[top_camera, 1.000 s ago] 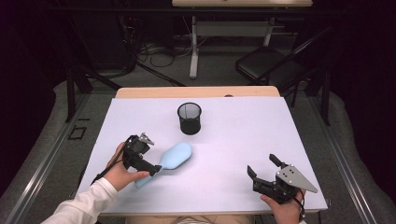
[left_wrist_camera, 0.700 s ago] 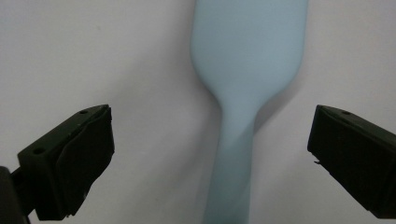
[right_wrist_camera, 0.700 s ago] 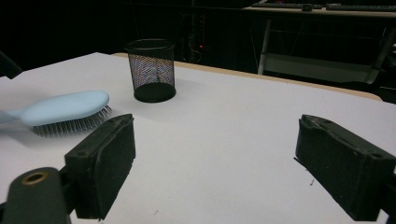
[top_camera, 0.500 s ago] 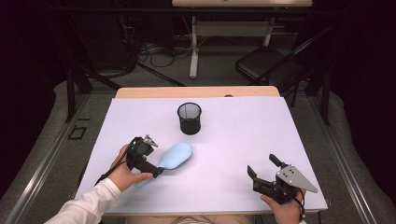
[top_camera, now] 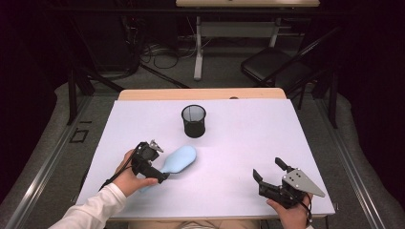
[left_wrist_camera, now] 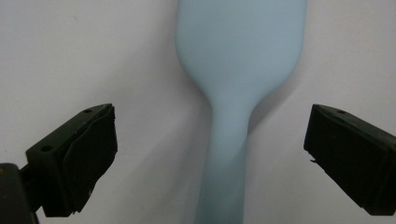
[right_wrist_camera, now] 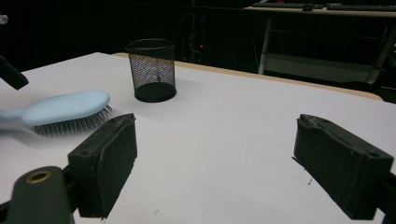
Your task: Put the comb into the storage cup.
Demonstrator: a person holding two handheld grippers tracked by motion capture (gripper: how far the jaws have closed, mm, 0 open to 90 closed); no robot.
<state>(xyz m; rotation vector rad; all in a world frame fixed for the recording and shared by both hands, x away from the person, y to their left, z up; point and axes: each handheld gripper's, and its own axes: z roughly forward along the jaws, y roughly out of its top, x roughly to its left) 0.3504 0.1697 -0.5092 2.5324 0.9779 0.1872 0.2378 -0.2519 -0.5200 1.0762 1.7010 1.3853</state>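
Note:
A pale blue hairbrush [top_camera: 180, 159] lies bristles down on the white table top [top_camera: 239, 138], left of centre. My left gripper [top_camera: 159, 162] hangs over its handle, held by a hand in a white sleeve. In the left gripper view the brush [left_wrist_camera: 238, 60] runs up the middle. The left gripper [left_wrist_camera: 208, 140] is open, with its jaws wide on either side of the handle and clear of it. My right gripper [top_camera: 268, 168] stands open and holds nothing near the front right corner. The right gripper view shows the right gripper [right_wrist_camera: 215, 149] and, far left, the brush [right_wrist_camera: 65, 108].
A black mesh pen cup [top_camera: 194, 120] stands upright behind the brush, near the table's middle; it is seen as the mesh cup [right_wrist_camera: 152, 70] from the right gripper. Beyond the far table edge are a dark chair [top_camera: 272, 67] and cables on the floor.
My left gripper has shifted slightly toward the near edge, over the brush handle. The brush and the right gripper have stayed in place.

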